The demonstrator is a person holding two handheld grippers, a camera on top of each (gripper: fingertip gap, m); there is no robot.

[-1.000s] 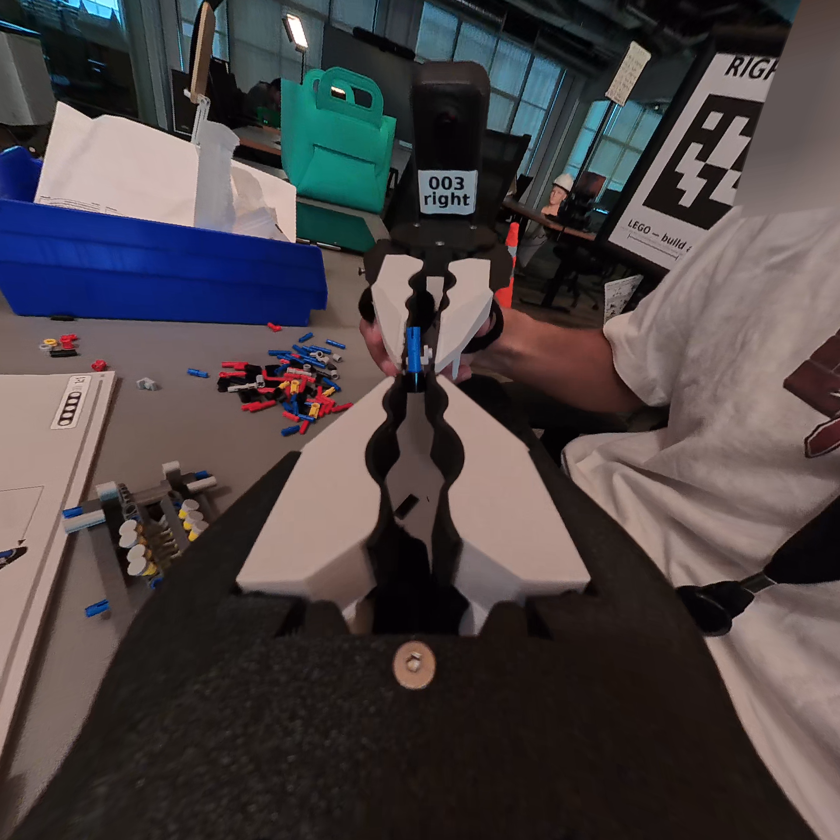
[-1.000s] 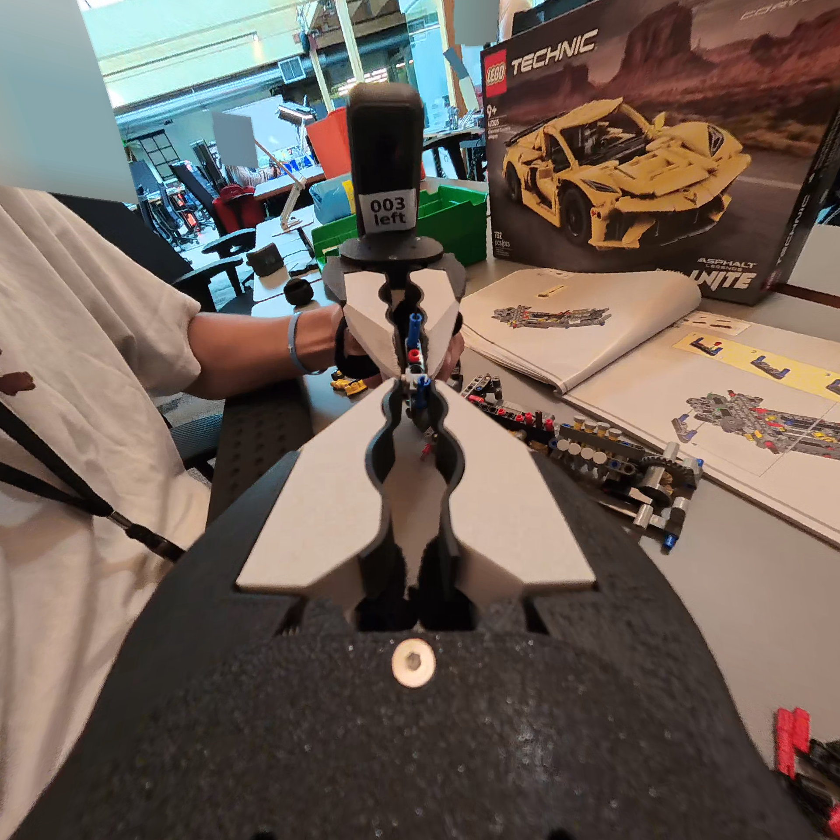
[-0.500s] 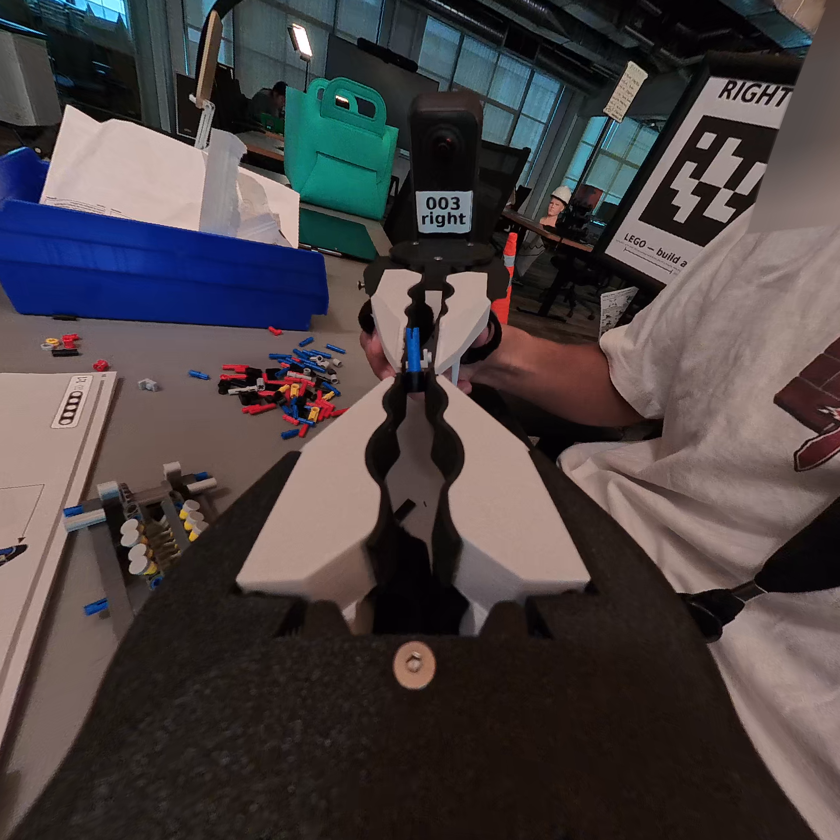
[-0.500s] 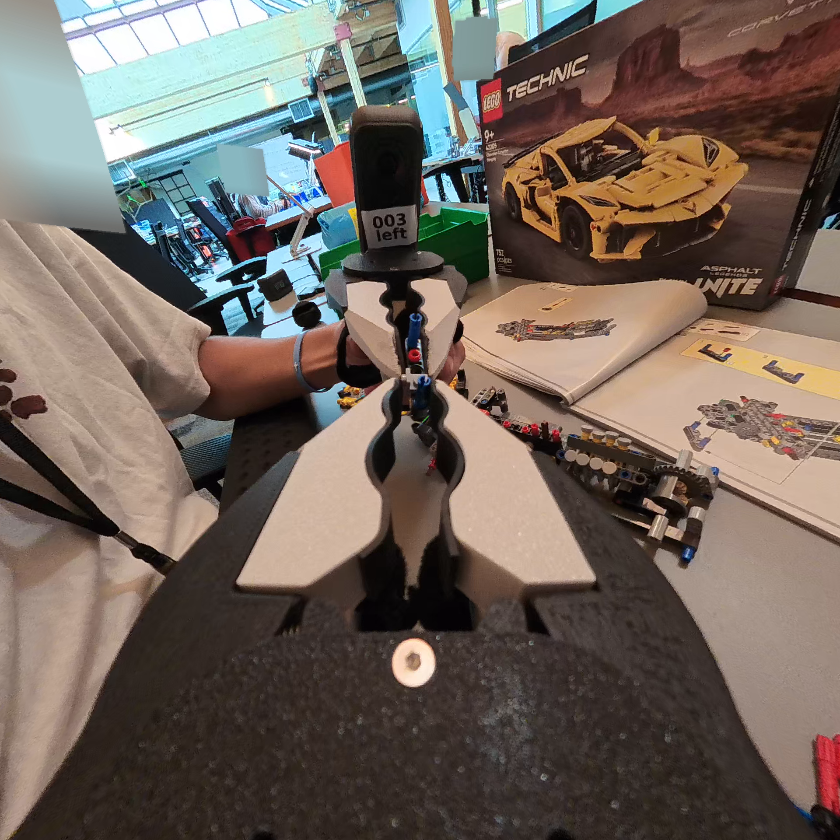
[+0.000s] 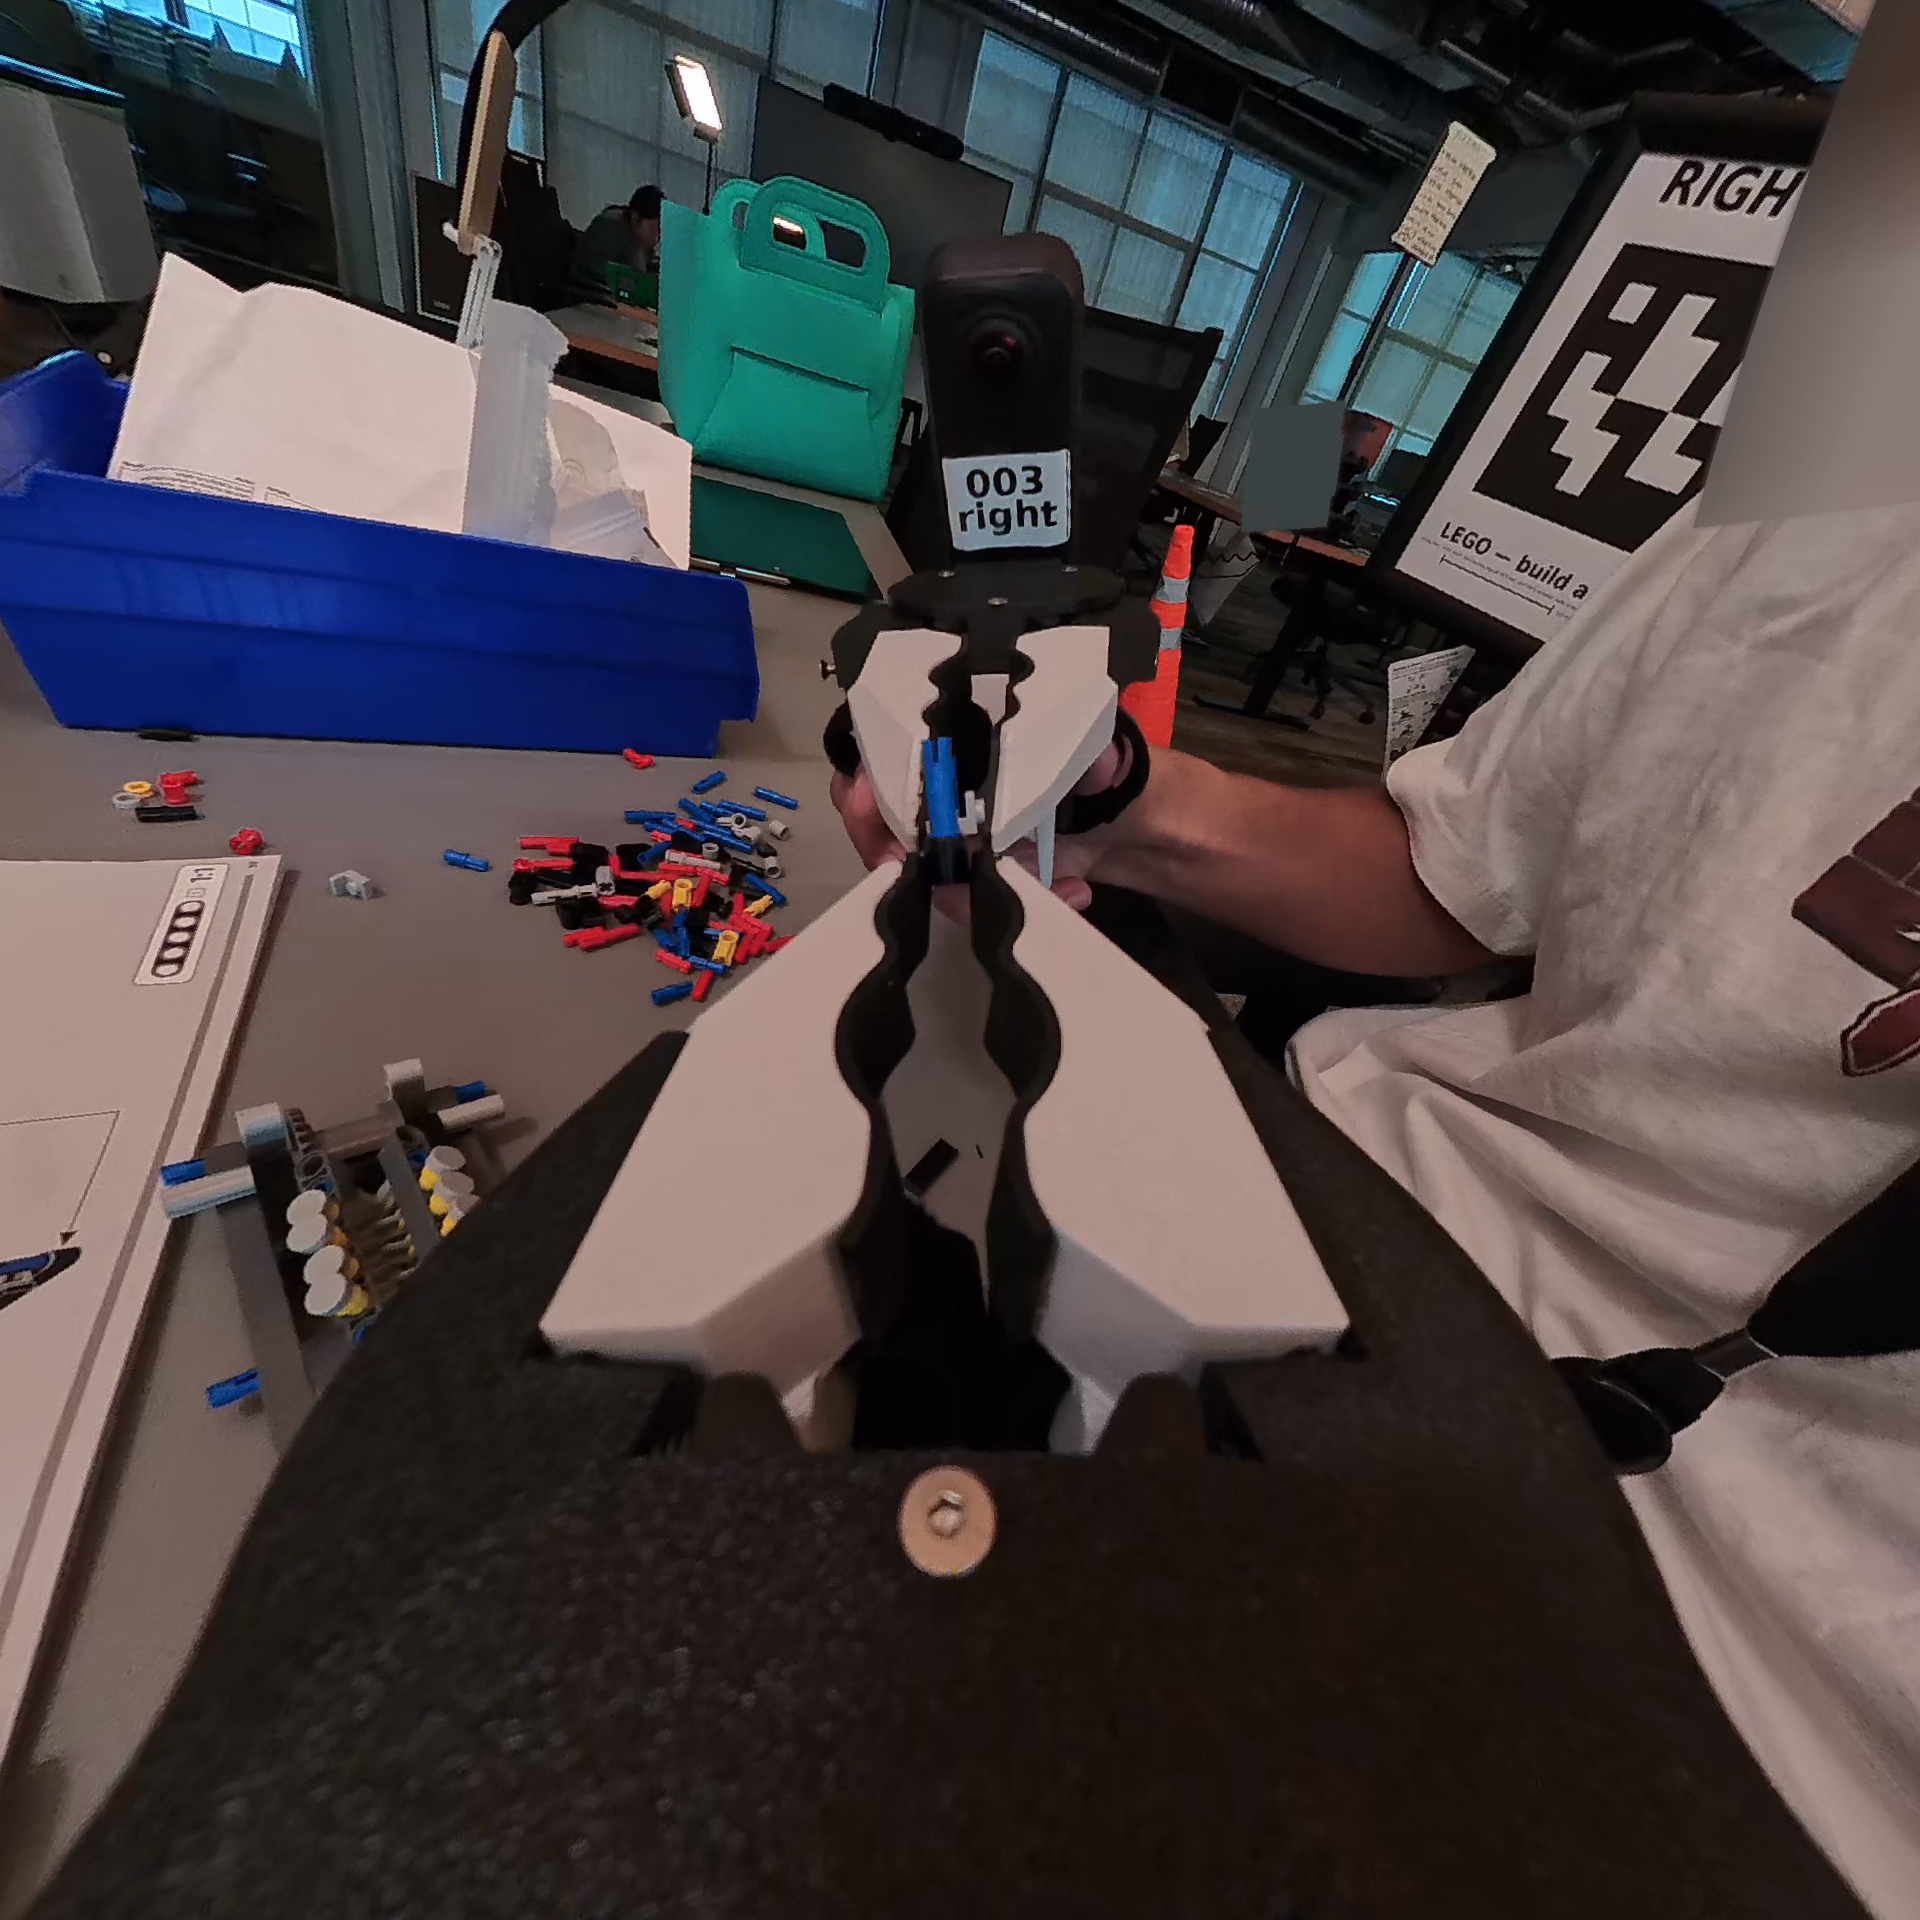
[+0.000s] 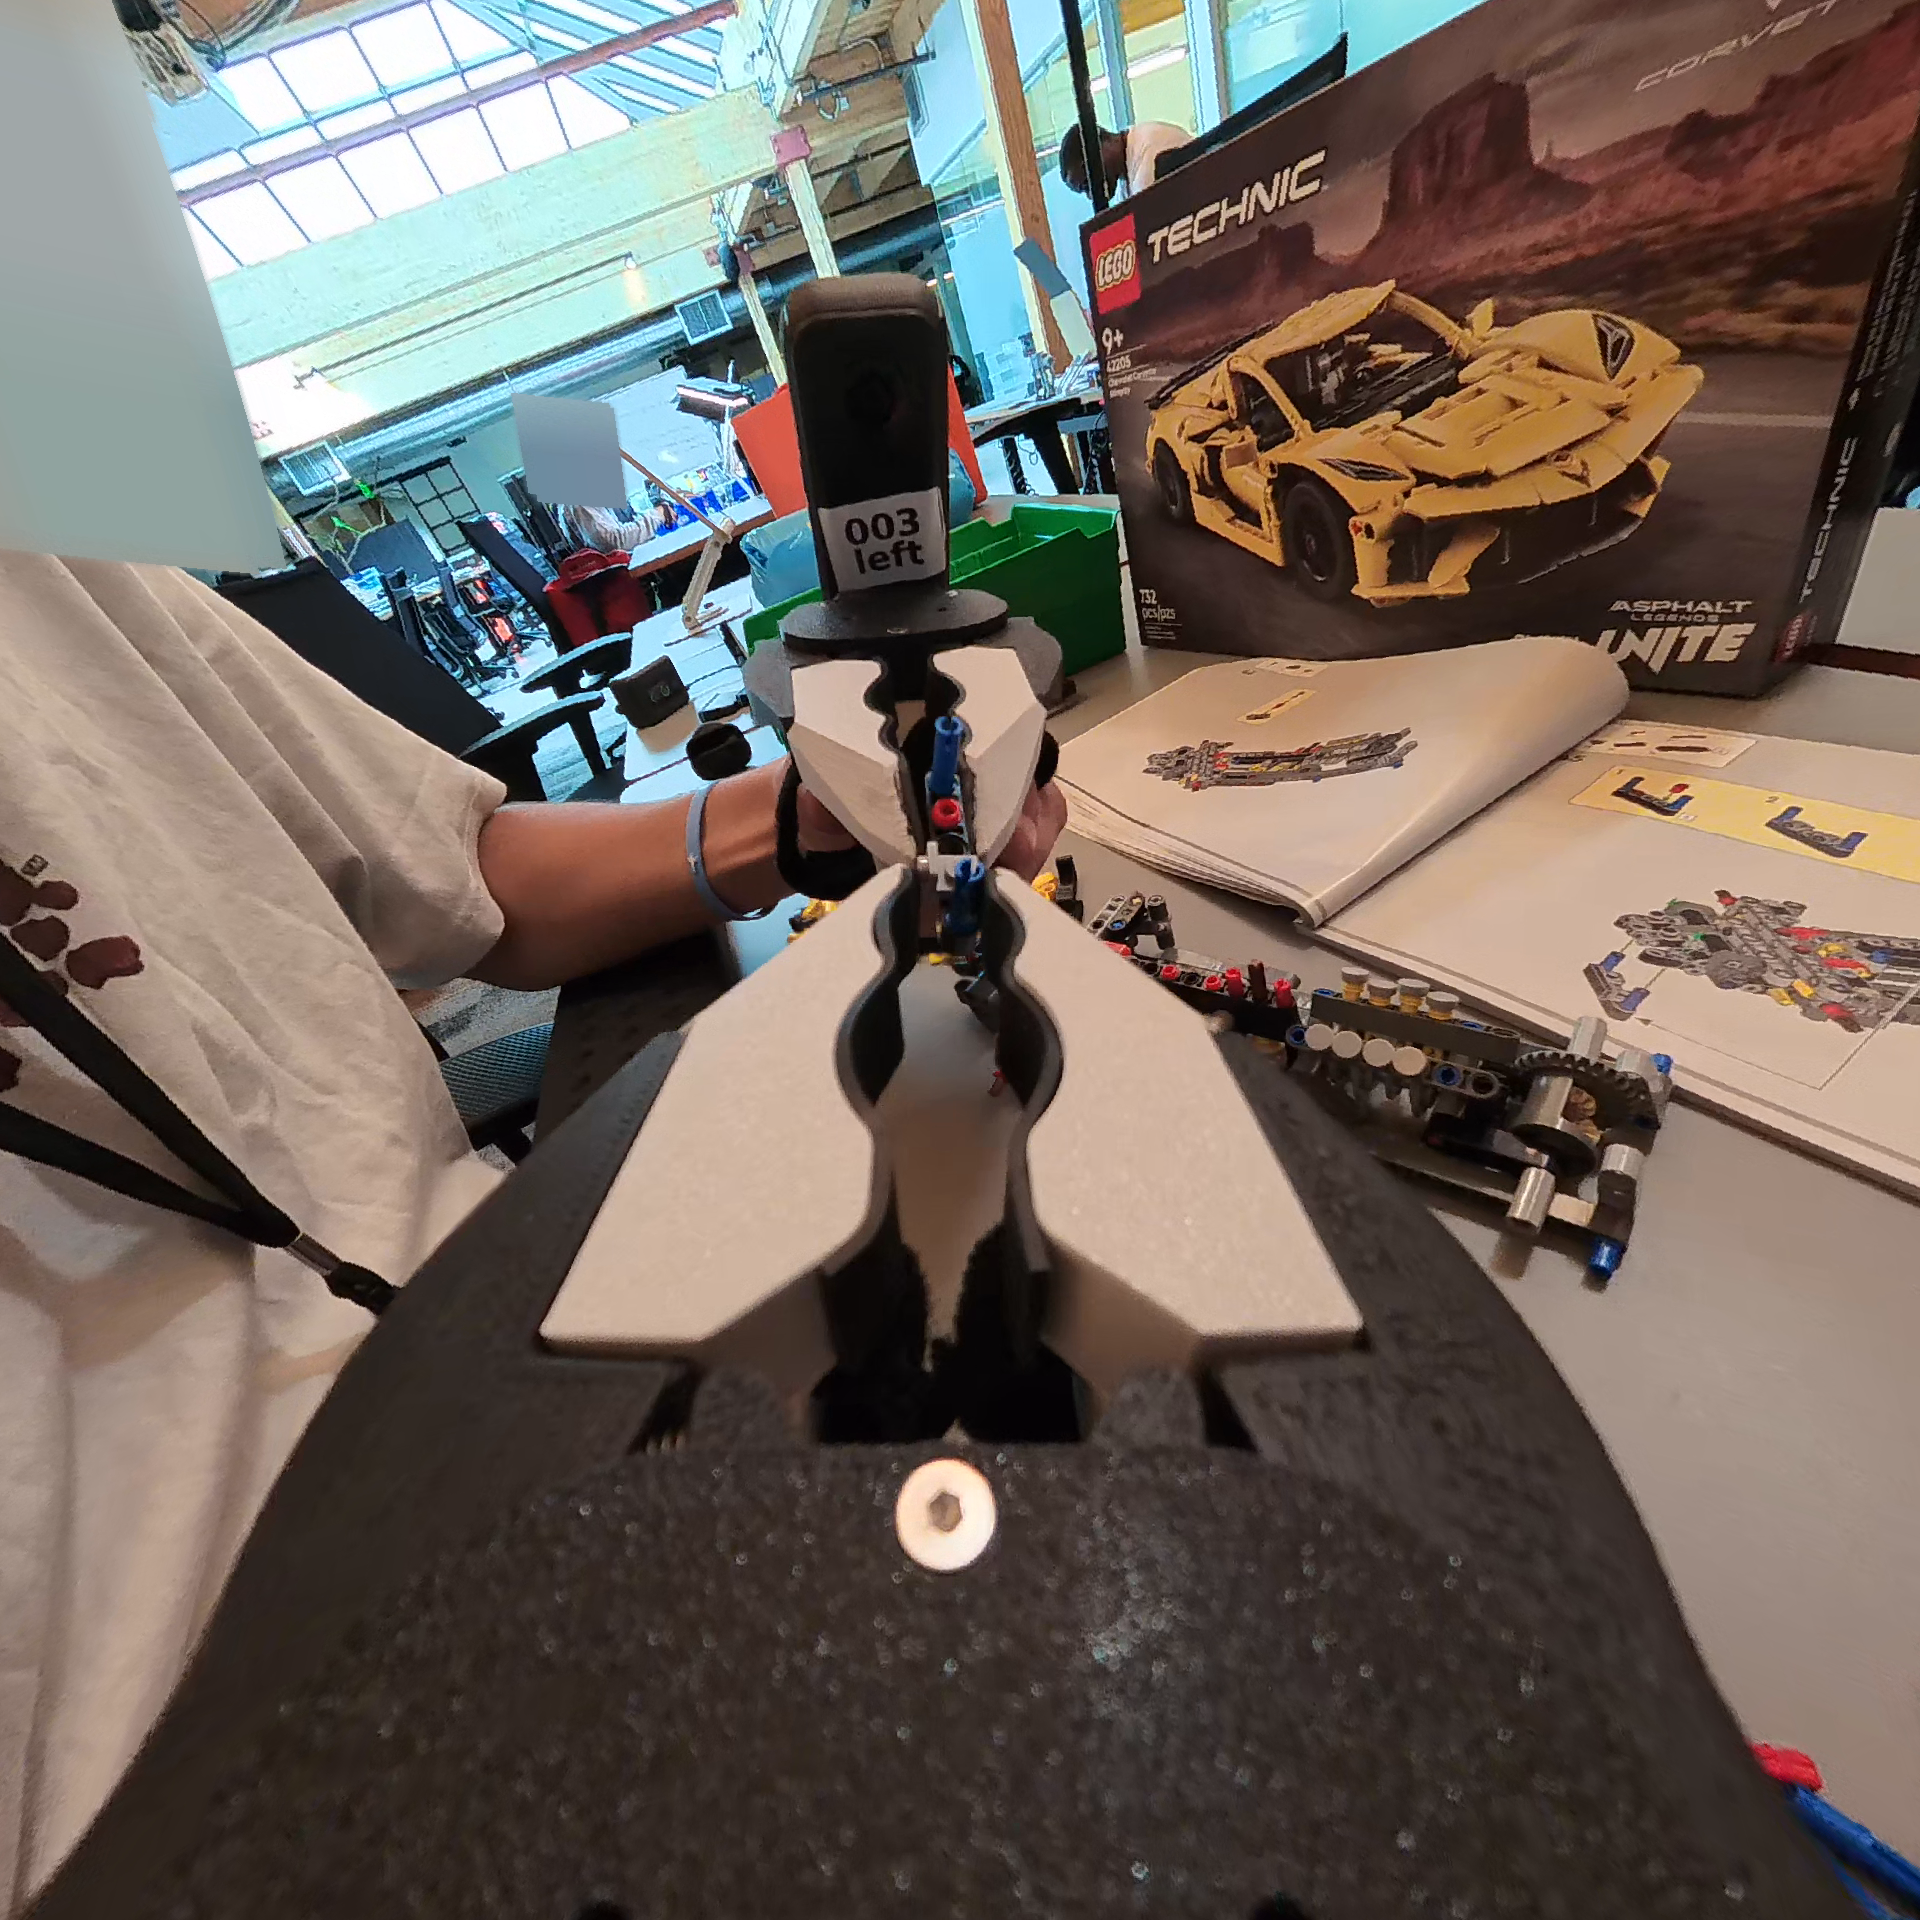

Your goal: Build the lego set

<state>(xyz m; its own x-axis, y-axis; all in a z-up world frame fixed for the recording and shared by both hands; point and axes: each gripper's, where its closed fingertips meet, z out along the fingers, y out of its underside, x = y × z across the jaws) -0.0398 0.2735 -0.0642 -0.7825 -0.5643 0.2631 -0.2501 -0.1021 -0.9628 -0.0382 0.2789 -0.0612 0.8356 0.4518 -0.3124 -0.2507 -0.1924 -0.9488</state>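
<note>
My two grippers meet tip to tip in the air above the table's near edge. My left gripper (image 5: 940,878) is shut on a small black lego piece (image 6: 943,821) that carries a red pin and a blue pin. My right gripper (image 6: 951,888) is shut on a blue pin (image 5: 938,792) with a small grey connector beside it. The two parts touch between the fingertips. The partly built grey and black assembly (image 6: 1455,1070) lies on the table and also shows in the left wrist view (image 5: 322,1216).
A pile of loose red, blue, black and yellow pieces (image 5: 665,894) lies in front of a blue bin (image 5: 364,623). An open instruction booklet (image 6: 1351,769), the set's box (image 6: 1507,364) and a green bin (image 6: 1039,582) stand behind. The person's white shirt (image 5: 1610,1039) is close. The tips of both grippers are at nearly the same place.
Both grippers stay shut and tip to tip. The right gripper has tilted up slightly; the parts between the tips have barely moved.
</note>
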